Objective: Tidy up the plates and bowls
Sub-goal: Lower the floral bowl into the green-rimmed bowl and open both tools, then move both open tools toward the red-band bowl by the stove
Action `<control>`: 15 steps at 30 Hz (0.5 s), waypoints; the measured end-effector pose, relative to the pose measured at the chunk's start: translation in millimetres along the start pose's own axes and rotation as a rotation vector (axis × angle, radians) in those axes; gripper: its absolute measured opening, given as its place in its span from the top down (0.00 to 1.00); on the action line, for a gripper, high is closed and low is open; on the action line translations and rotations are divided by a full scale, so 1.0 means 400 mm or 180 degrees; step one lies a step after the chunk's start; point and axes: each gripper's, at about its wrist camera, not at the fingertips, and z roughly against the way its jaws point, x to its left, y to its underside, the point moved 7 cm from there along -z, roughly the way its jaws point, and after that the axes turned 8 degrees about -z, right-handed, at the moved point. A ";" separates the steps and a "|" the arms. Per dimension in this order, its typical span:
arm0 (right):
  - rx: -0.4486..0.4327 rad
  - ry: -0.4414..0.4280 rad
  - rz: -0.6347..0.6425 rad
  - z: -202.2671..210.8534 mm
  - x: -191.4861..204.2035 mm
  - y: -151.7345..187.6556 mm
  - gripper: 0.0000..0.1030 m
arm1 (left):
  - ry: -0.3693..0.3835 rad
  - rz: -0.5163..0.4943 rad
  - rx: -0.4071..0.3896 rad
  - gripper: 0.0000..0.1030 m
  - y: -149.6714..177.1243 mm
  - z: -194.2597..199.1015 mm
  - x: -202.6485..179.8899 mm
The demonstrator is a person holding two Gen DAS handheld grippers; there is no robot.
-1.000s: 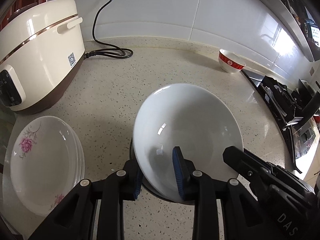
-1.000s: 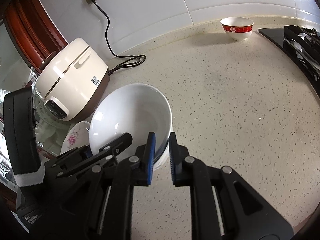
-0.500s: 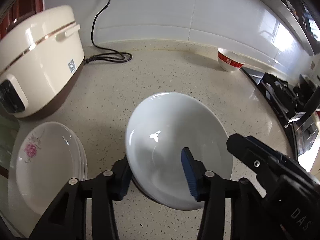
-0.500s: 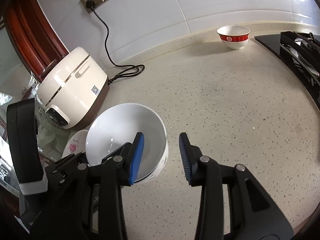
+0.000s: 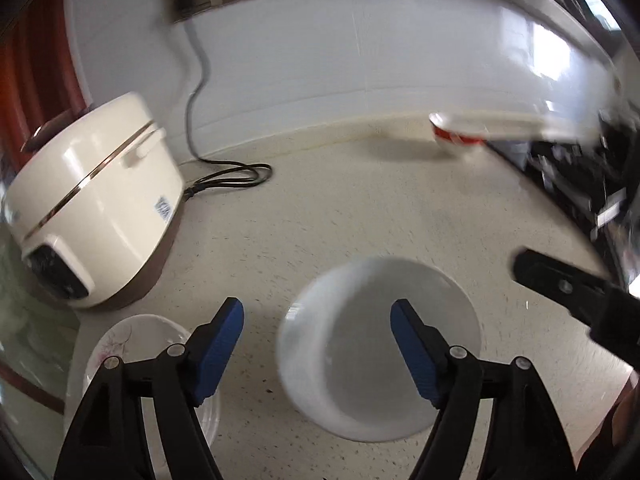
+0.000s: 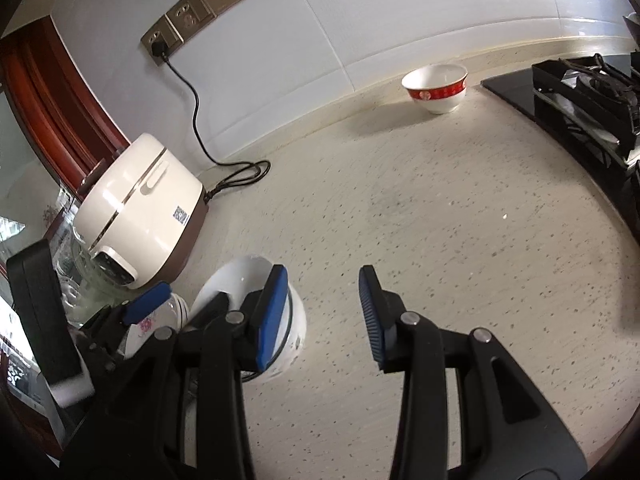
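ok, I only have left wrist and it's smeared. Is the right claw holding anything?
Observer: No. The right claw has just been opening, and only bare counter shows between its pads.
Operator: That red smear at the back?
Observer: A red-banded bowl, upright by the wall and beside the hob.
Operator: Cooker plugged in?
Observer: Yes. The rice cooker has its plug in the leftmost wall socket.
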 end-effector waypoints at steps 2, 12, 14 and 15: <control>-0.0114 -0.0001 0.0016 0.020 -0.002 -0.013 0.56 | 0.0016 0.0205 -0.0124 0.25 -0.003 0.011 0.035; -0.0990 0.0129 0.0329 0.227 -0.059 -0.076 0.22 | 0.1186 0.0738 -0.0709 0.17 -0.059 0.115 -0.100; -0.1235 -0.0070 0.0313 0.281 -0.089 -0.071 0.06 | 0.1705 0.0695 -0.0796 0.15 -0.071 0.129 -0.169; -0.1335 -0.0433 0.0221 0.317 -0.118 -0.065 0.03 | 0.2102 0.0630 -0.0800 0.14 -0.078 0.133 -0.227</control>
